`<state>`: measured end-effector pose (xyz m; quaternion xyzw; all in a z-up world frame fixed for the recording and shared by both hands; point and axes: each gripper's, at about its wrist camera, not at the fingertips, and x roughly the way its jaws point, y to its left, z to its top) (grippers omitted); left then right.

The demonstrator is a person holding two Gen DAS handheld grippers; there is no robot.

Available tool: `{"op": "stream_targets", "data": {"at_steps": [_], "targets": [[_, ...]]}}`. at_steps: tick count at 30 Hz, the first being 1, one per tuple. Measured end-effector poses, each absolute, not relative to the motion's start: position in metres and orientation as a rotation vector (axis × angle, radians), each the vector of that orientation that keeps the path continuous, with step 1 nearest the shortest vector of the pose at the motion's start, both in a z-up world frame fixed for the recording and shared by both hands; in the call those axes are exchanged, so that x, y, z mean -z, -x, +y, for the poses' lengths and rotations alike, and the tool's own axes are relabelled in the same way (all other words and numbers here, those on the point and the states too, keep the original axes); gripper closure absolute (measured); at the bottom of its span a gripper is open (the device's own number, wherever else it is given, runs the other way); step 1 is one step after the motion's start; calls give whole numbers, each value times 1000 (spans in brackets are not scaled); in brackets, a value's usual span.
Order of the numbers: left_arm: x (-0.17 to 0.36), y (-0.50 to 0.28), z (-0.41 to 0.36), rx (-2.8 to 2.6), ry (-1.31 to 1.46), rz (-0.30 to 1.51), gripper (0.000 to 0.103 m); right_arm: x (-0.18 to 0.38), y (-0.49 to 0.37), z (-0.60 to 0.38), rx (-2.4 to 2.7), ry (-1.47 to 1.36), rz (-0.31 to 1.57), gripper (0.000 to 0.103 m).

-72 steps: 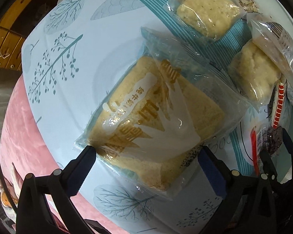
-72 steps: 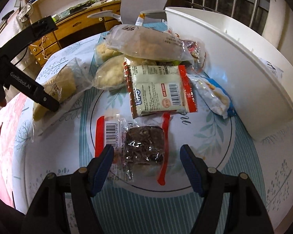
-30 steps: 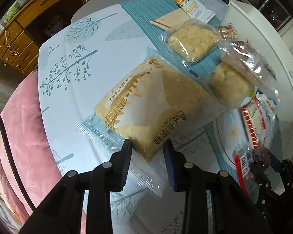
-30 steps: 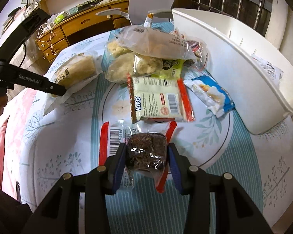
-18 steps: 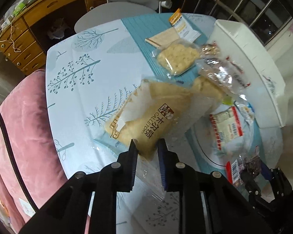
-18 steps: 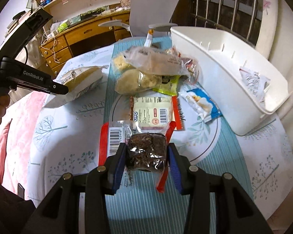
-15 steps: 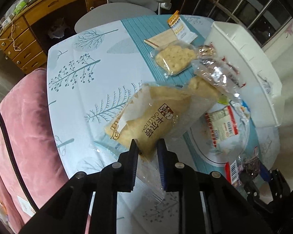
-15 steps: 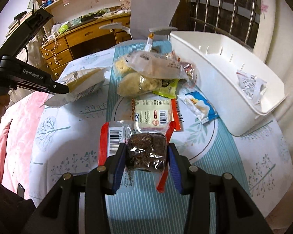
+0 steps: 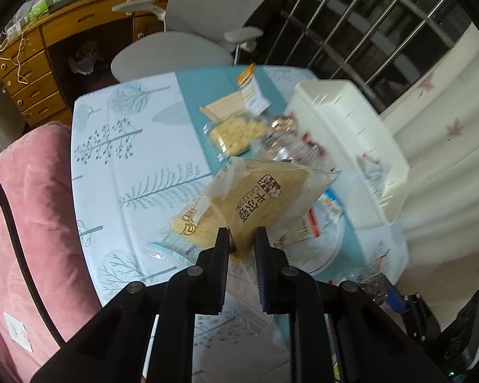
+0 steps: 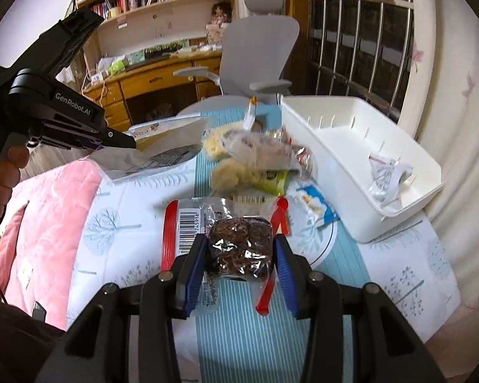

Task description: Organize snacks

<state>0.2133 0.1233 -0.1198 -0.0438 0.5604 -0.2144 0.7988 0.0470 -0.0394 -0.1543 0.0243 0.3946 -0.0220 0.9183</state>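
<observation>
Two hand-held grippers are each lifting one snack above a table [image 9: 118,146] covered in a tree-print cloth. The left hand-held gripper [image 9: 242,249] is pinching the corner of a clear bag of yellow sponge cake [image 9: 255,204], its jaws nearly closed on the wrapper, and the bag is hanging clear of the table. The right hand-held gripper [image 10: 239,265] is clamping a dark brown cake in a red-edged clear wrapper [image 10: 239,245], jaws narrowed against both its sides, and is holding it above the near side of the table.

Motion blur is smearing the pile of packets on the table in the left wrist view, so they are hard to count there. In the right wrist view, one blue packet [image 10: 316,206] is lying just beside the white plastic basket [image 10: 338,172], and several pale, overlapping bags [image 10: 249,159] are lying beyond it, their exact number unclear. One crumpled white wrapper [image 10: 384,178] is lying inside the basket. One grey office chair [image 10: 255,51] is standing behind the table, partly hidden by it.
</observation>
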Motion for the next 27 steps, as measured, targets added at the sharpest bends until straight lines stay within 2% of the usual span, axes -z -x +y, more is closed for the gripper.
{"op": "stream_targets", "data": {"at_steps": [12,21,25,27], "targets": [[48,-197,72,503,132,1094,91,107,-55,-93,17,-58,704,61],[35,-201,6,493,209,1085,92,90,-66,-162,-17,-54,726,61],[33,-205,-25,496,238,1065,99,90,-74,-193,-52,-50,755,61],[28,-207,-43,516,252,1040,99,89,-80,-208,-72,-37,763,61]]}}
